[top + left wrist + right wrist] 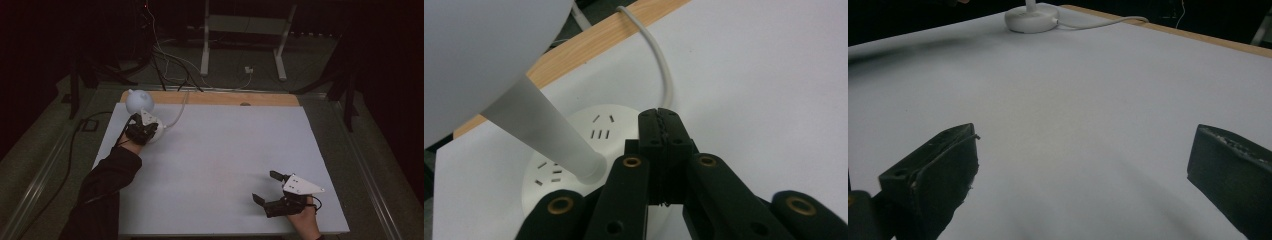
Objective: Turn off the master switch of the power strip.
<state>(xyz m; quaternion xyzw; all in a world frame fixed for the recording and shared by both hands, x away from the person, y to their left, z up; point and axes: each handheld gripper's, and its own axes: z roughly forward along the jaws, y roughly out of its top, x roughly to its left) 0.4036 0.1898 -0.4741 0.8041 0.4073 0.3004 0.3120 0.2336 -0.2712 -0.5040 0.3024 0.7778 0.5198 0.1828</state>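
Note:
A white desk lamp stands at the table's far left, with a round shade (138, 101) above a disc base (158, 131). In the left gripper view its shade (474, 50) and tapered stem (549, 137) rise from the base (600, 122), which has plug slots on top. My left gripper (659, 117) is shut with nothing between its jaws, its tips over the base's edge beside the stem; the high view puts it (142, 129) right at the base. My right gripper (266, 186) lies open near the front right, its jaws (1088, 150) wide over bare table.
A white cable (663, 65) runs from the lamp base over the table's wooden far edge (589, 45). The white tabletop (225, 160) spreads between the two hands. From the right gripper view the lamp base (1030, 19) stands far off.

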